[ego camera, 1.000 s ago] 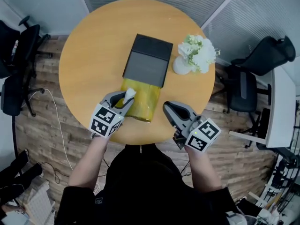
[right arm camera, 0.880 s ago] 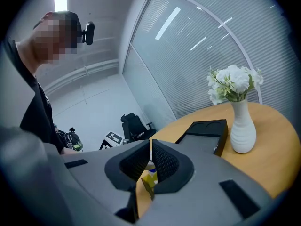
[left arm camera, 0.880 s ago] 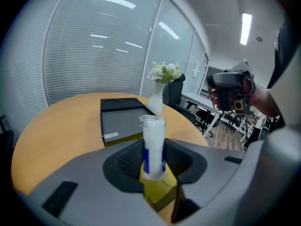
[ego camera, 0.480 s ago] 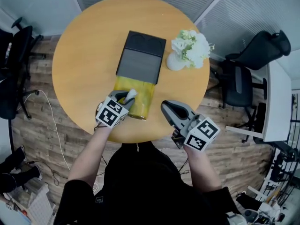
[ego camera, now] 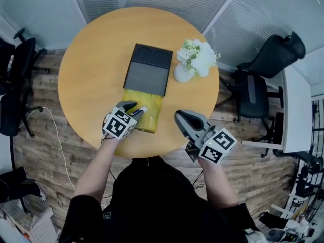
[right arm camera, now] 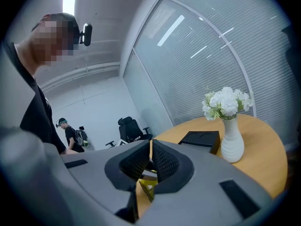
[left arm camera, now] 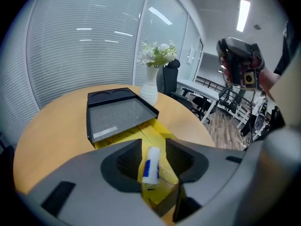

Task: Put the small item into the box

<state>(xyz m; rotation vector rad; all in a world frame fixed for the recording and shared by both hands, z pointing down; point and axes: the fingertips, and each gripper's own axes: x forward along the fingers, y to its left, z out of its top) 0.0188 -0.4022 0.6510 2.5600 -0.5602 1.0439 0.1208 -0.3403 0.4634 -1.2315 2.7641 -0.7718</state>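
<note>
A small white tube with a blue label (left arm camera: pixel 151 166) lies between the jaws of my left gripper (left arm camera: pixel 153 146), over the open yellow box (left arm camera: pixel 162 132). The jaws are opening and a gap shows beside the tube. In the head view the left gripper (ego camera: pixel 133 109) hangs over the yellow box (ego camera: pixel 149 116), with the tube (ego camera: pixel 143 110) at its tip. The box's black part with a grey face (ego camera: pixel 147 74) lies just beyond. My right gripper (ego camera: pixel 182 120) is shut and holds nothing, at the table's near edge to the right of the box. In its own view the right gripper (right arm camera: pixel 150 155) points toward the box.
A white vase of white flowers (ego camera: pixel 190 65) stands right of the black part on the round wooden table (ego camera: pixel 91 70). Office chairs stand at the right (ego camera: pixel 258 82) and the left (ego camera: pixel 12 95). A person (right arm camera: pixel 70 135) stands far off in the right gripper view.
The left gripper has sunk lower over the yellow box and its jaws have spread. The tube, held upright before, now lies low between them. The right gripper has stayed put.
</note>
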